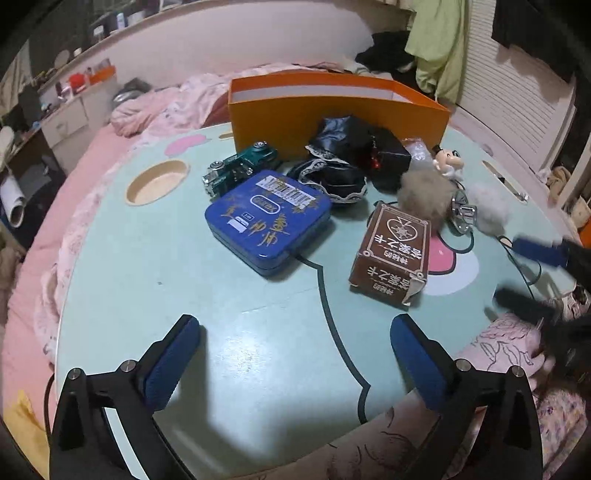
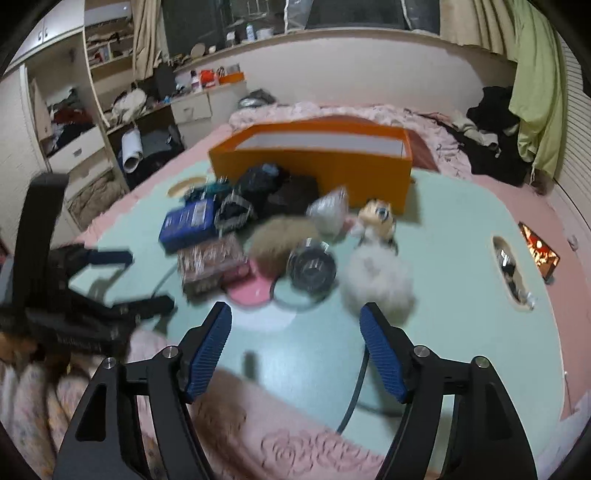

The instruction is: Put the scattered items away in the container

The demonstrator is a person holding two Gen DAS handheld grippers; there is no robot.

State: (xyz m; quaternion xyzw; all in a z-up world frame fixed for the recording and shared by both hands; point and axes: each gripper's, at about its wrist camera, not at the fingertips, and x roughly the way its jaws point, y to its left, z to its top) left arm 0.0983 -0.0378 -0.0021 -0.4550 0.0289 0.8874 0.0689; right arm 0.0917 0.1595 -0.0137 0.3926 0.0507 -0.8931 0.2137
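approach step, nothing grasped: left gripper [image 1: 295, 354] and right gripper [image 2: 295, 347] both released and empty at lower frame, scattered items such as the blue tin [image 1: 267, 221] mid-frame, orange container [image 1: 332, 110] upper centre; next, judged: close on one item

Bed: pink quilt [image 2: 332, 110] rumpled behind the mint-green table [image 1: 147, 266].
Left wall: open shelves [image 2: 107, 44] and white drawers [image 2: 79, 147] — cluttered with clothes.
Window: dark glass [image 2: 351, 14], beige curtains, bottles along the ledge.
Right side: white slatted doors [image 1: 509, 103] — a green garment [image 2: 535, 92] hanging there.
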